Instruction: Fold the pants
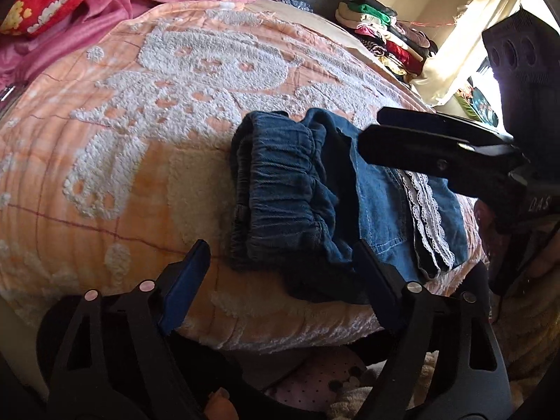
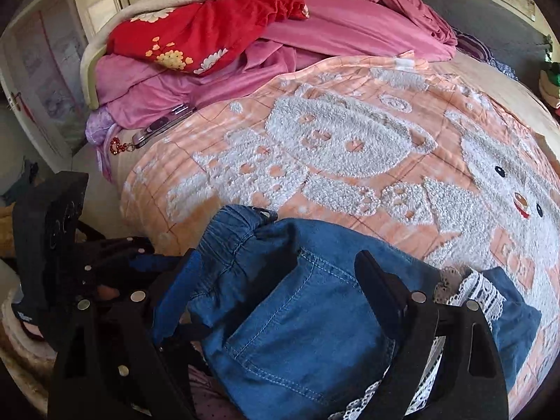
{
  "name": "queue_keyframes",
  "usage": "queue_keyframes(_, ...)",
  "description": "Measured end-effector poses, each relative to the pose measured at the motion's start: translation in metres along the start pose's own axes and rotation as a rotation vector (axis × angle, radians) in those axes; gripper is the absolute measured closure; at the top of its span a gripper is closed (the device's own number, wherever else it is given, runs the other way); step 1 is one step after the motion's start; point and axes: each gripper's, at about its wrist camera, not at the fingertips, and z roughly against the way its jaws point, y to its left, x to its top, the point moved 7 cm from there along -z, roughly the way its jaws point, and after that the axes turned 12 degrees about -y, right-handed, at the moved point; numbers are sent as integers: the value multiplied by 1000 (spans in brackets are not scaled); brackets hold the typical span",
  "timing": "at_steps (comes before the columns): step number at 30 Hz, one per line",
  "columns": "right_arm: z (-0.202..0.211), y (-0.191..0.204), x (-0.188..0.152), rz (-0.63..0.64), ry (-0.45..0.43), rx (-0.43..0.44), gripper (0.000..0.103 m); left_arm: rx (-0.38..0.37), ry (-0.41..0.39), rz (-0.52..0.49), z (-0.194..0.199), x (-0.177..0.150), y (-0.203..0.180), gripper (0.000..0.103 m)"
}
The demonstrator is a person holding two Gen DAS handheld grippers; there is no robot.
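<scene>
Right wrist: both tools gape, ungripping, over pants (image 2: 297,315) on peach bedspread (image 2: 350,147).

- The left wrist camera sits low at the near edge of the bed (image 1: 105,175), looking down and forward between its own fingers, close above the pants (image 1: 297,192); the right gripper (image 1: 371,136) enters at 3 o'clock.
- The right wrist camera hovers nearer still over the pants (image 2: 297,315), facing the pink bedding (image 2: 350,10) at 12 o'clock; the left gripper (image 2: 133,259) shows at 8 o'clock.
- Both views share the pants and the bed.
</scene>
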Motion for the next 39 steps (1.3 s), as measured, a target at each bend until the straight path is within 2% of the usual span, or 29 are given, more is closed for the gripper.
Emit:
queue_keyframes(2,-8,1,2,3,19,18,15,4,15,27,-7,-4,-1,40)
queue_keyframes(14,-59,16,3,103,117,111,15,18,8,87,-10,-6,4,40)
queue_keyframes(17,-69,23,5,111,120,190,15,17,8,102,-10,-7,5,40)
queue_keyframes(18,-74,23,1,114,141,206,16,18,8,108,-10,-7,5,40)
queue_keyframes(19,-81,23,-4,114,176,217,21,19,8,109,-9,-7,4,40)
queue_keyframes(20,-85,25,-10,112,206,243,32,20,8,108,-10,-6,3,39)
queue_keyframes(21,-87,27,-14,115,211,262,34,20,9,114,-10,-6,4,39)
queue_keyframes(24,-82,22,-13,92,188,288,52,20,3,122,-10,-6,2,38)
queue_keyframes(27,-64,17,-8,69,146,313,60,13,-6,129,-6,-4,0,35)
queue_keyframes(32,-31,10,0,10,55,356,61,-16,-38,152,3,2,-13,33)
queue_keyframes(39,12,-18,10,-51,-42,354,61,-99,-55,140,9,14,-53,33)
